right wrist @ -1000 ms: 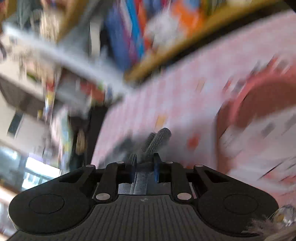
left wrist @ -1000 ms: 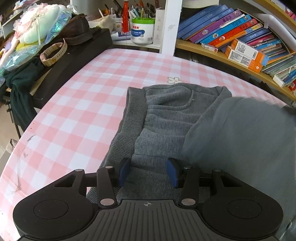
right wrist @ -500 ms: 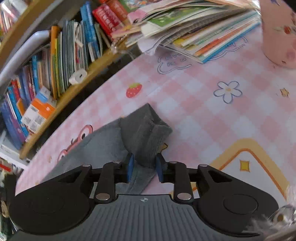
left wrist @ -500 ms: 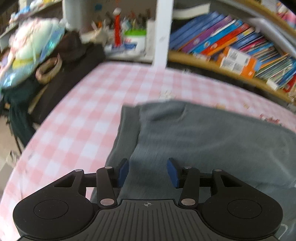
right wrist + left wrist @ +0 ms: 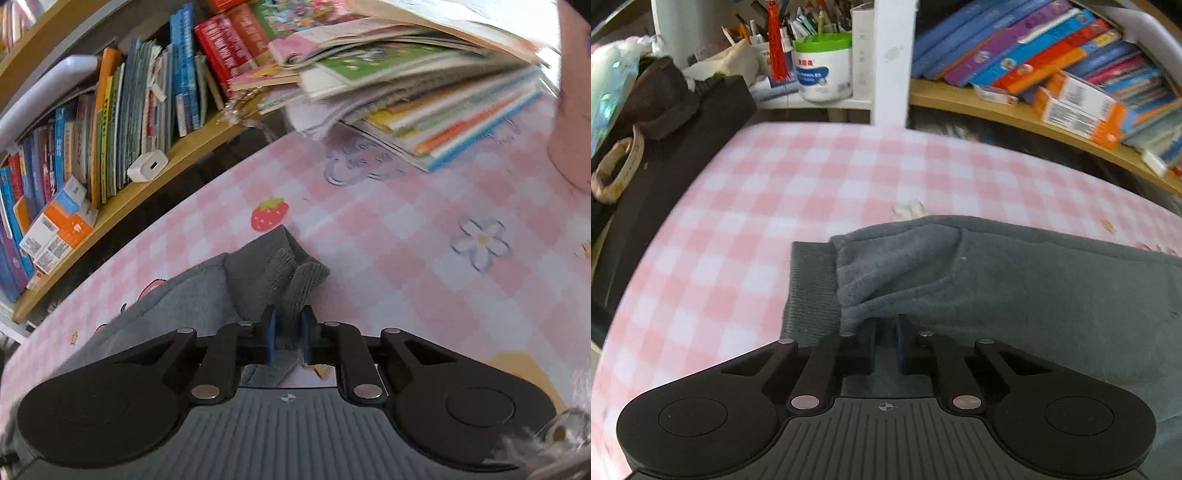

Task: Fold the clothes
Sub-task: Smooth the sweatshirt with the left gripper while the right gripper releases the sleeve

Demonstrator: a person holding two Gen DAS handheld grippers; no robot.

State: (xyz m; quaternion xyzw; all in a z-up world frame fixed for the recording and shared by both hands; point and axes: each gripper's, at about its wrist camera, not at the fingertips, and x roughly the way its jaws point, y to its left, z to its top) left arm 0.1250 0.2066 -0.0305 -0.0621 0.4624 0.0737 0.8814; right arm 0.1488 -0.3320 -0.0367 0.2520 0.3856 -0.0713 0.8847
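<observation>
I see the pink-and-white checked tablecloth (image 5: 746, 236) as the largest surface in both views; I use it as the reference for all positions. On the right wrist side the tablecloth carries printed figures: a strawberry (image 5: 269, 214) and a pale blue flower (image 5: 481, 238).

Beyond the far edge of the tablecloth runs a wooden bookshelf (image 5: 1015, 114) packed with books (image 5: 1027, 51). A stack of picture books (image 5: 424, 96) rests on the tablecloth at its far right corner.

The grey sweatpants (image 5: 1015, 291) lie flat on the tablecloth, spread sideways across it. The ribbed waistband (image 5: 810, 288) points toward the tablecloth's left side; the ribbed cuff (image 5: 295, 280) lies just below the strawberry.

At the left edge of the tablecloth a black case (image 5: 676, 155) stands alongside. Beyond the far left corner sits a white canister with a green lid (image 5: 823, 66).

My left gripper (image 5: 885, 339) is closed on a pinch of sweatpants fabric just beside the waistband. My right gripper (image 5: 288, 332) is clamped on the cuff, fabric bunched between its blue pads (image 5: 269, 328).
</observation>
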